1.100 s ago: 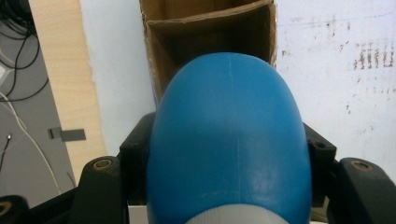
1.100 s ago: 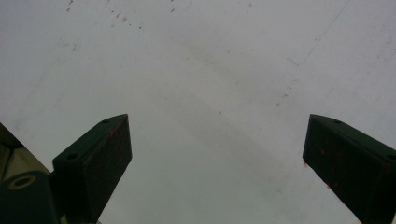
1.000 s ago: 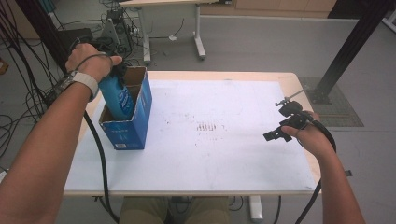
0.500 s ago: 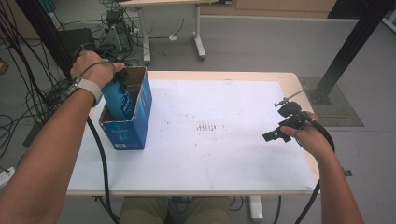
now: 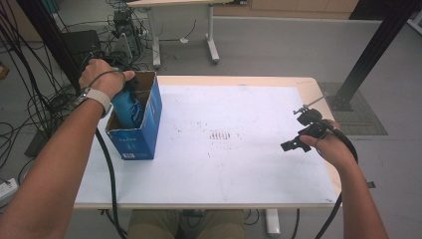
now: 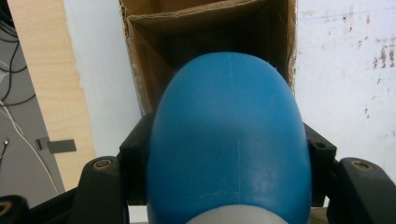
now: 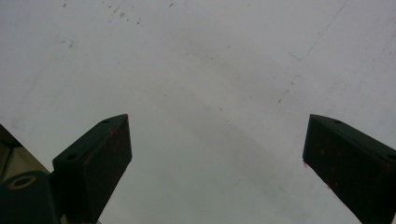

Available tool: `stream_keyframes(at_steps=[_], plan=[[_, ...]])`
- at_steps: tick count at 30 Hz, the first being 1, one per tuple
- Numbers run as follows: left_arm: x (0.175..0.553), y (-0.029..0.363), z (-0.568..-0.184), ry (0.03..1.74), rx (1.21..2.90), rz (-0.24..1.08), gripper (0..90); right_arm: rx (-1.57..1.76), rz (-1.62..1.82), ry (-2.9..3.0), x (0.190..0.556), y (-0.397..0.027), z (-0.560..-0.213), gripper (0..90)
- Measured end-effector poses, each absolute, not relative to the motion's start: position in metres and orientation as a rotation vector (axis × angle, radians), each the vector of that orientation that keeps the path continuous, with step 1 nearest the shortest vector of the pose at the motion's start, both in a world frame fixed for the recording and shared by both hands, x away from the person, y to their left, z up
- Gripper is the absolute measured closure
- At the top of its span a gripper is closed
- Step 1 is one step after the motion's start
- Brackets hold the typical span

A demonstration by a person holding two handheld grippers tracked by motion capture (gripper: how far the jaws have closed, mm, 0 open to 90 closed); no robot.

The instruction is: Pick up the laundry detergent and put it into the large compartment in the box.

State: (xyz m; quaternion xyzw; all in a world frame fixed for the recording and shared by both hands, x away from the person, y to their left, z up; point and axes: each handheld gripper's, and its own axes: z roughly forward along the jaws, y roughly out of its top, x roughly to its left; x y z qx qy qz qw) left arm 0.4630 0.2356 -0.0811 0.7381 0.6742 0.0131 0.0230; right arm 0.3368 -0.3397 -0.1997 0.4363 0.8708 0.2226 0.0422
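So compared with a second ago, the left hand has slid a bit toward the far end of the box, and the blue bottle has sunk lower into it. The left gripper is clamped hard on that bottle; in the left gripper view the black jaws press against both of its sides, with the rounded blue end pointing straight into the open cardboard box. My read: the bottle is being packed into the box and it's nearly seated, so what's left is likely to let go and pull the hand out.

Going near to far: the right gripper sits closest, hovering over the right side of the table, jaws spread wide with nothing between them, just white tabletop in the right gripper view. It hasn't budged over that second. Farther in, the middle of the table carries some small dark smudges. Farther left stands the blue box with the bottle inside it.

Writing: there's a small white label low on the box's near face, too tiny to read. Nothing readable on the bottle either.
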Motion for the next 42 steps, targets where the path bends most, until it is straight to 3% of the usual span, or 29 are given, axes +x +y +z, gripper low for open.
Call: stream_keyframes(at_steps=[42], plan=[[0.466, 0.236, -0.114, 2.077, 2.298, 0.032, 38.2, 1.340, 0.675, 2.669, 0.338, -0.340, -0.202, 8.0]])
